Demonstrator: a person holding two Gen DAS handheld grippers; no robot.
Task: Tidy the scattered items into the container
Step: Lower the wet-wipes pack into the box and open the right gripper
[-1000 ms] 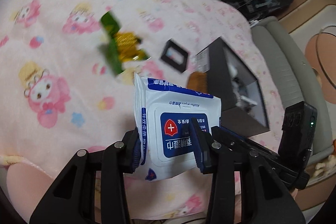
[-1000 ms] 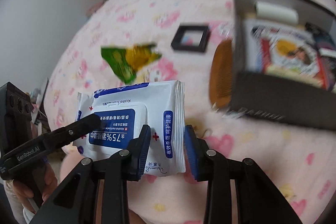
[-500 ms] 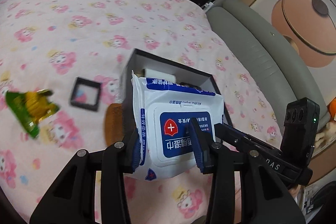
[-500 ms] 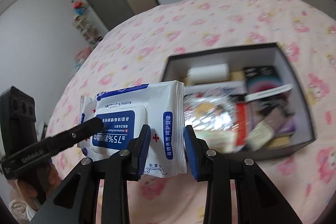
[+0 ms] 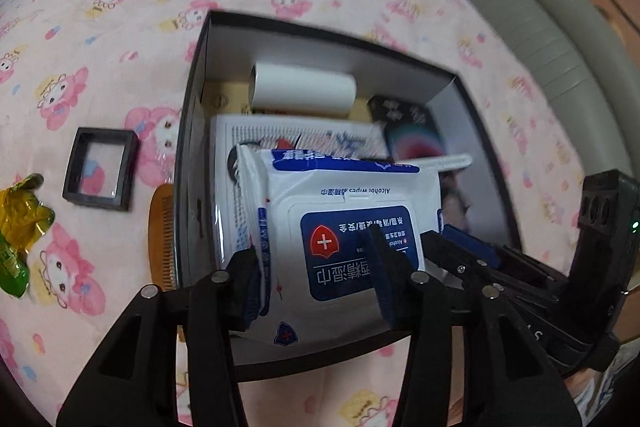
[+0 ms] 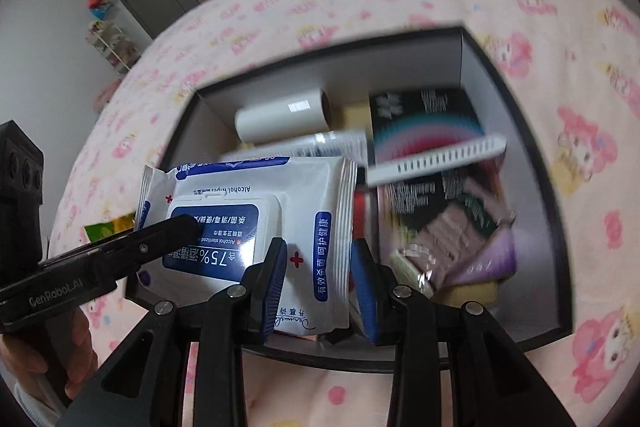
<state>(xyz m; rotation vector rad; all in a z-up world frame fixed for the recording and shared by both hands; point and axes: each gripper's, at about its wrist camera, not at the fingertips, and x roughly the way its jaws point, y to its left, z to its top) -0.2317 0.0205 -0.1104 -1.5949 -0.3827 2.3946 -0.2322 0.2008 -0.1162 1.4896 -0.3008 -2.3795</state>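
A pink cartoon-print bed (image 5: 120, 7) carries an open dark box (image 5: 192, 131) holding a white roll (image 5: 304, 91), a black packet (image 6: 424, 115), a white comb (image 6: 436, 159) and other packs. Over the box's near side hangs the wipes pack (image 5: 348, 227), pinched from both ends: the left gripper (image 5: 316, 275) grips one end and the right gripper (image 6: 318, 279) clamps the other edge. Outside on the bed lie a small square frame (image 5: 100, 169), a wooden comb (image 5: 162, 235) against the box wall, and a green-gold wrapper (image 5: 20, 227).
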